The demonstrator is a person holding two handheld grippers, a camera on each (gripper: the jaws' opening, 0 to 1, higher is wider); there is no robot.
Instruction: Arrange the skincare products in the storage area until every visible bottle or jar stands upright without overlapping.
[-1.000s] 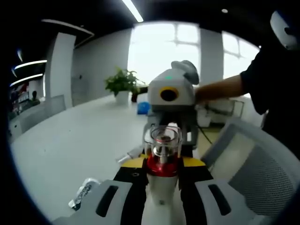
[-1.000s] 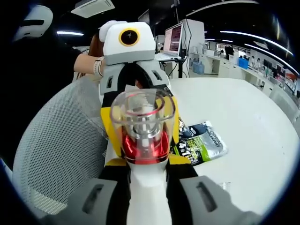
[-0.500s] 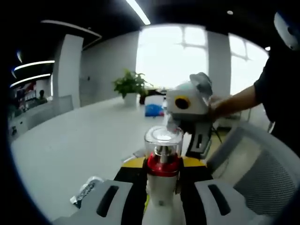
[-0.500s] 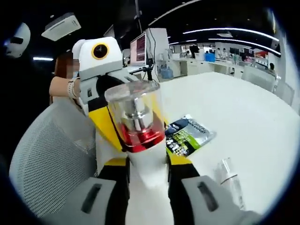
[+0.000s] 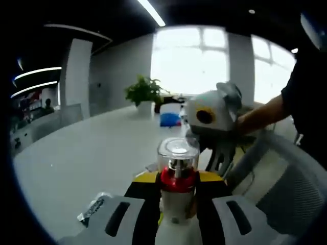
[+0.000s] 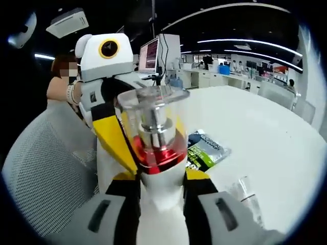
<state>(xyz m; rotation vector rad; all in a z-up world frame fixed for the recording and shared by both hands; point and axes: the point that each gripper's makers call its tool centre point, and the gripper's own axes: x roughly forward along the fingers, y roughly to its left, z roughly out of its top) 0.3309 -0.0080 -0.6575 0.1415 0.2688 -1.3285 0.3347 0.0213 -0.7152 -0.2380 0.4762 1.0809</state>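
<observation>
Gripper, left: left gripper (image 5: 176, 204) has its jaws closed on the white body of the pump bottle (image 5: 177, 189), below the red collar; it shows from outside in the right gripper view (image 6: 110, 117).
Gripper, right: right gripper (image 6: 162, 196) also grips the same pump bottle (image 6: 156, 148) from the opposite side; its housing appears in the left gripper view (image 5: 217, 127). The contact at its own jaws is partly hidden by the bottle.
Bottle position: held in the air between both grippers, above the edge of the tabletop (image 6: 265, 138) and beside a mesh chair (image 6: 46, 173). Clear cap on top, roughly upright.
Step in hand (judged): transfer or joint carry before setting the bottle down.
Procedure: keep one gripper firm until the other releases fully; avoid twisting the two against each other. Lower the base flat onto bare tabletop.
Clearance: place it apart from the green sachet (image 6: 207, 150) and the small clear item (image 6: 245, 191) lying near it.
Risk: tall, top-heavy shape; it may tip if released while tilted.
</observation>
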